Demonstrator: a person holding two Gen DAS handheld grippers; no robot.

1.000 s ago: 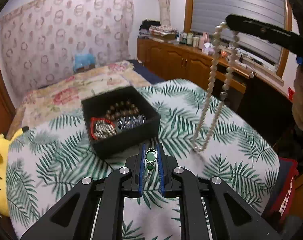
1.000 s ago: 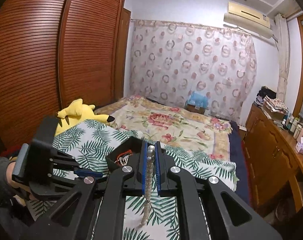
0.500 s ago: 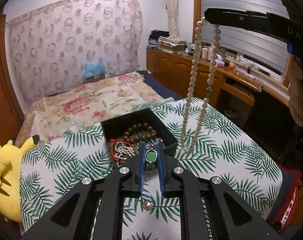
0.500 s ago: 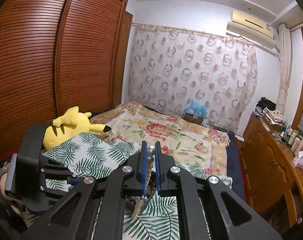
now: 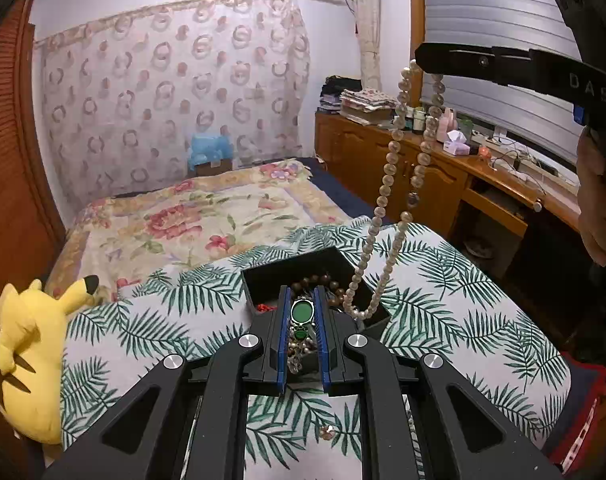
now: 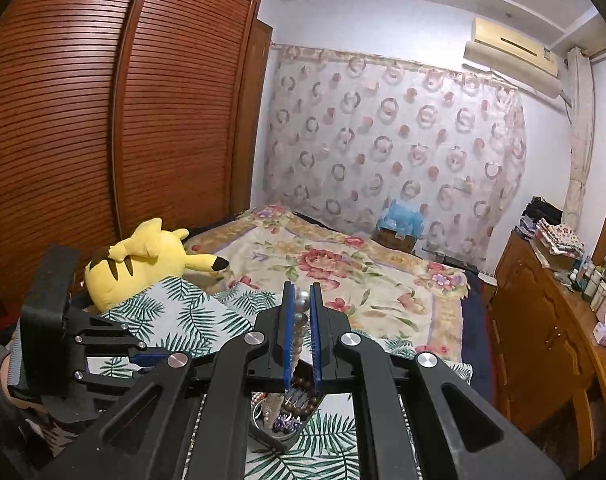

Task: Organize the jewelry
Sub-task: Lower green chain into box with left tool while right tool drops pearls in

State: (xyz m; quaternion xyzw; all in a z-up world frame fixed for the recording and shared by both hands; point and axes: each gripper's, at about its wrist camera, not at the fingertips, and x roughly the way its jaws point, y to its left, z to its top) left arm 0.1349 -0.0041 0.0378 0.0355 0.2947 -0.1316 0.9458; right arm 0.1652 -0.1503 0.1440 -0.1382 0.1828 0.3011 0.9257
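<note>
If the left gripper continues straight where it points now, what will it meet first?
Probably the black box of jewelry just beyond the left gripper; depth is uncertain.

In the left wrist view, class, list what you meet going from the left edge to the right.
Yellow plush toy → black jewelry box → green-stone bracelet in the left gripper → hanging pearl necklace → person's hand.
</note>
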